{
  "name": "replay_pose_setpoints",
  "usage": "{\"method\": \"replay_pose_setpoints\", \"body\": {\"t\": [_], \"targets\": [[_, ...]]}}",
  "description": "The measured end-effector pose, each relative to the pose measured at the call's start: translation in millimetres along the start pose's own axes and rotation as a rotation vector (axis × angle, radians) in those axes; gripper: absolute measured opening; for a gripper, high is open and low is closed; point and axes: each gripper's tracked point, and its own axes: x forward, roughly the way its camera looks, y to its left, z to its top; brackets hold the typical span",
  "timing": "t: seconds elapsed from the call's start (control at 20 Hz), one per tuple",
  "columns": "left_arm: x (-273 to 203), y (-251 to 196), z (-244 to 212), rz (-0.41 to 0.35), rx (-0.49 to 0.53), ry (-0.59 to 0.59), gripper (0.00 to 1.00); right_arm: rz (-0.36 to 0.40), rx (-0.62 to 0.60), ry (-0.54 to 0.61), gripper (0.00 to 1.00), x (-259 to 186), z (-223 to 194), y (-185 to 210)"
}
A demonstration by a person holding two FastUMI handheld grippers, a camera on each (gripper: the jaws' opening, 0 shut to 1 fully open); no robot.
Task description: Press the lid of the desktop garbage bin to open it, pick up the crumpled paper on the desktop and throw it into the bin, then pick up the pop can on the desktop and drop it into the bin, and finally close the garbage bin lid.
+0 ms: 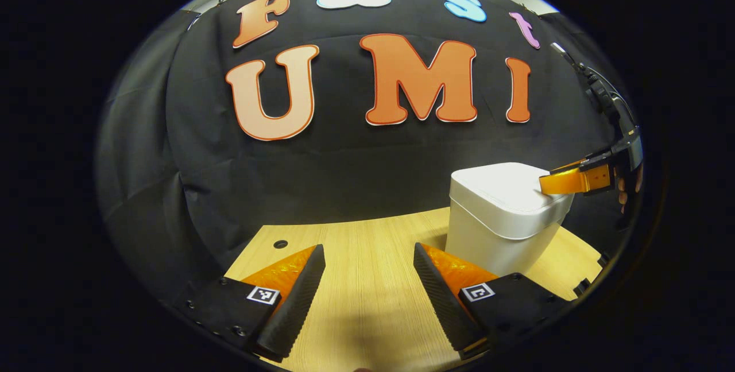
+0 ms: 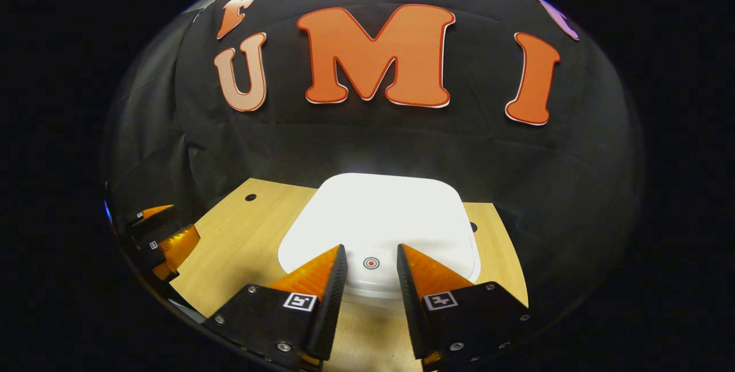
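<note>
Just over the closed bin lid (image 2: 379, 217), right gripper (image 2: 371, 257) fingers parted.

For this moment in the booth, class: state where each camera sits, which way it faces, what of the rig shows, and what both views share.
Left gripper view: rides the left gripper, low over the wooden table, facing the wall; own fingers apart, right gripper at the bin's lid.
Right gripper view: rides the right gripper, looking down on the lid; left gripper at left.
Shared: bin, table, both grippers.
</note>
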Motion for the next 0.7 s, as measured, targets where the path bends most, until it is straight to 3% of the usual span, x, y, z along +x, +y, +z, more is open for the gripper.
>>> {"method": "replay_pose_setpoints", "body": {"t": [0.25, 0.6, 0.65, 0.7], "targets": [[1.0, -3.7, 1.2, -0.011, 0.006, -0.002, 0.99, -0.003, -0.012, 0.021, 0.41, 1.0, -3.2, 1.6], [-3.2, -0.6, 15.9, -0.008, 0.029, -0.039, 0.99, -0.016, -0.036, -0.012, 0.45, -0.9, -0.4, 3.2], [-4.0, 0.6, 18.9, -0.005, 0.028, -0.047, 0.99, -0.025, -0.033, -0.035, 0.41, -1.9, 1.4, 3.1], [-4.8, 2.5, 23.9, -0.003, 0.025, -0.055, 0.99, -0.031, -0.030, -0.045, 0.44, -2.2, 1.3, 2.7]]}}
